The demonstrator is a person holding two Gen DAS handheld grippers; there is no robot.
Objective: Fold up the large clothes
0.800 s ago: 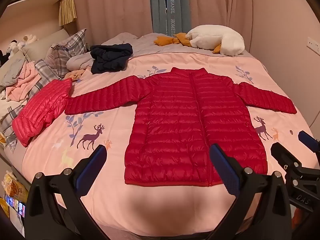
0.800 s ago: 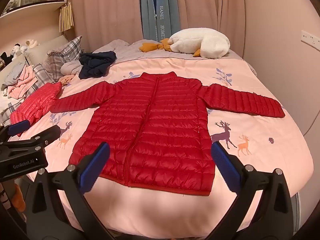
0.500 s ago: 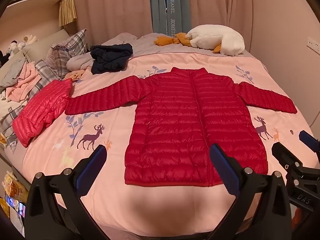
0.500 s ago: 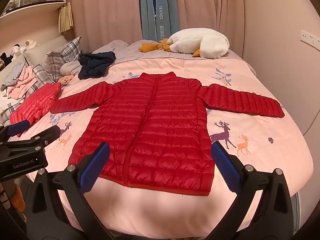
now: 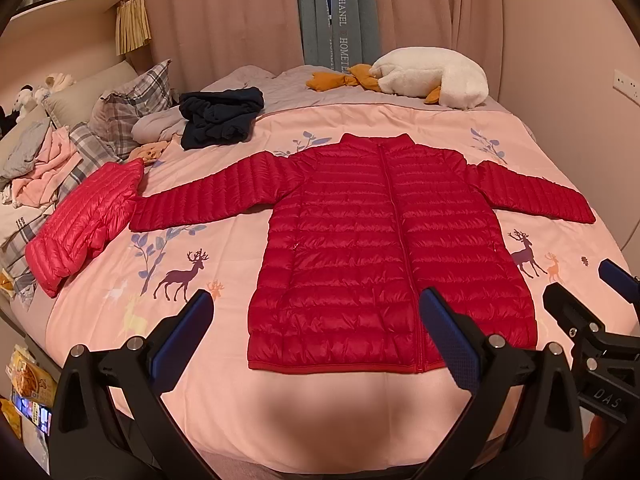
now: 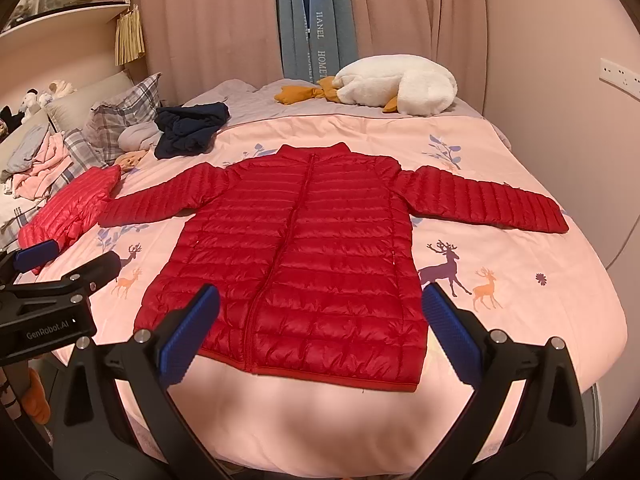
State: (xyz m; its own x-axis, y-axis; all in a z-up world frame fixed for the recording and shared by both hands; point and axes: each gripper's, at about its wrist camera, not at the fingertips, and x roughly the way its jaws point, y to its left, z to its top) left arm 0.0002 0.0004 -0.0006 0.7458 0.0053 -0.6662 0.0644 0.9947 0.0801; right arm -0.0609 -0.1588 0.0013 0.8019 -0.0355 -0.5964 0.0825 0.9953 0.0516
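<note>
1. left gripper (image 5: 316, 328) is spread wide with nothing between its blue pads (image 5: 448, 340). it hangs over the near edge of the bed (image 5: 320, 412), off the fabric.
2. right gripper (image 6: 320, 328) is the same deal: jaws far apart, empty, hovering at the foot of the bed. each one shows up in the other's view, the left at 9 o'clock in the right wrist view and the right at 4 o'clock in the left wrist view.
3. red puffer jacket (image 5: 384, 256) lies flat and zipped on the pink deer-print bedspread, collar toward 12 o'clock, hem toward 6, sleeves stretched out to 9 and 3. no fold in it yet.
4. compared with 0.8 s ago: pretty much nothing changed. jacket is in the same place with the same shape, and both grippers are just as wide. the right wrist view shifted a touch, so the jacket sits slightly lower and more to the right in frame.
5. other stuff on the bed: a brighter red puffer jacket (image 5: 84, 224) bunched at 9 o'clock, its edge just beside the spread jacket's sleeve cuff, a dark navy garment (image 5: 218, 120) crumpled at about 11, plaid pillows (image 5: 128, 108) beyond that, and a white goose plush (image 5: 432, 78) at about 1 near the curtains (image 5: 224, 12).
</note>
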